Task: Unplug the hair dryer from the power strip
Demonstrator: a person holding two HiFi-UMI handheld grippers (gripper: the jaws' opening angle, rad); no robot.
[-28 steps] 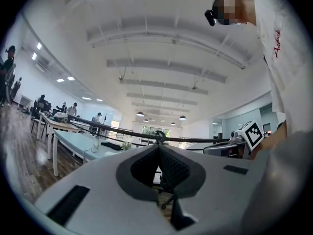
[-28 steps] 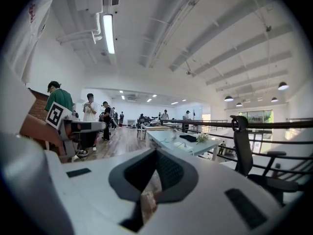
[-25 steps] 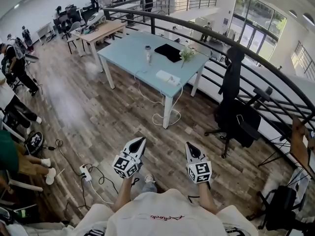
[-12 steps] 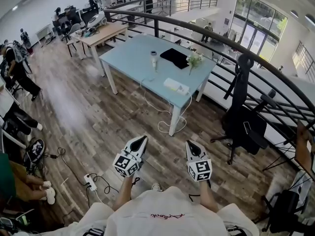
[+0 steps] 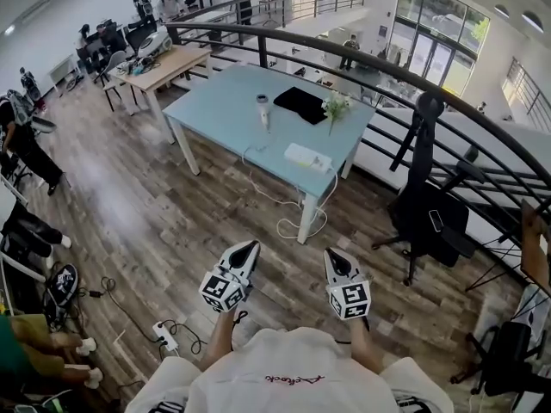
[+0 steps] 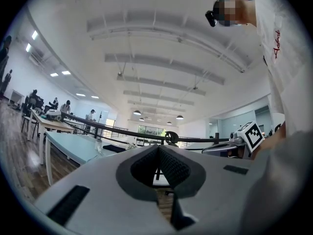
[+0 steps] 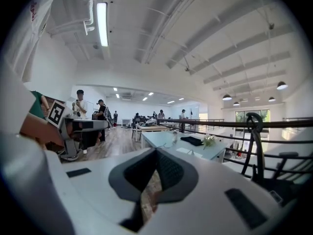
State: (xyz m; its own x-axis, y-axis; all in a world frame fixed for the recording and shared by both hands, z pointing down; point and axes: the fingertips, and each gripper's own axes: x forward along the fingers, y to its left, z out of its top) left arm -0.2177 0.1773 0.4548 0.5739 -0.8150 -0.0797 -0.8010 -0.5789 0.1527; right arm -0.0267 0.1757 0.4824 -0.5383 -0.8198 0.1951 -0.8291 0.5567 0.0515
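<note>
Head view: both tools sit low in the frame over the wooden floor [image 5: 146, 196]. The left tool [image 5: 244, 251] is at lower centre and the right tool [image 5: 334, 259] is just right of it. They are well apart from the pale blue bench [image 5: 219, 101] in the upper middle. On that bench the hair dryer [image 5: 263, 108] stands upright near the centre. The white power strip [image 5: 307, 157] lies by the near right corner. A thin cord [image 5: 250, 151] lies on the bench between the two, but whether a plug sits in the strip is too small to tell. A black cloth [image 5: 301, 103] and flowers [image 5: 336, 104] lie right of the dryer. An office chair [image 5: 426, 218] stands at right.

Left gripper view: the left tool [image 6: 157, 150] has its dark pads pressed together with nothing between them. The bench [image 6: 73, 145] shows at left, beyond the tips.

Right gripper view: the right tool [image 7: 155, 153] is likewise closed up tight and empty. The bench [image 7: 164, 140] lies ahead at centre, carrying the hair dryer [image 7: 174, 136], the black cloth [image 7: 191, 141] and the flowers [image 7: 209, 141].
</note>
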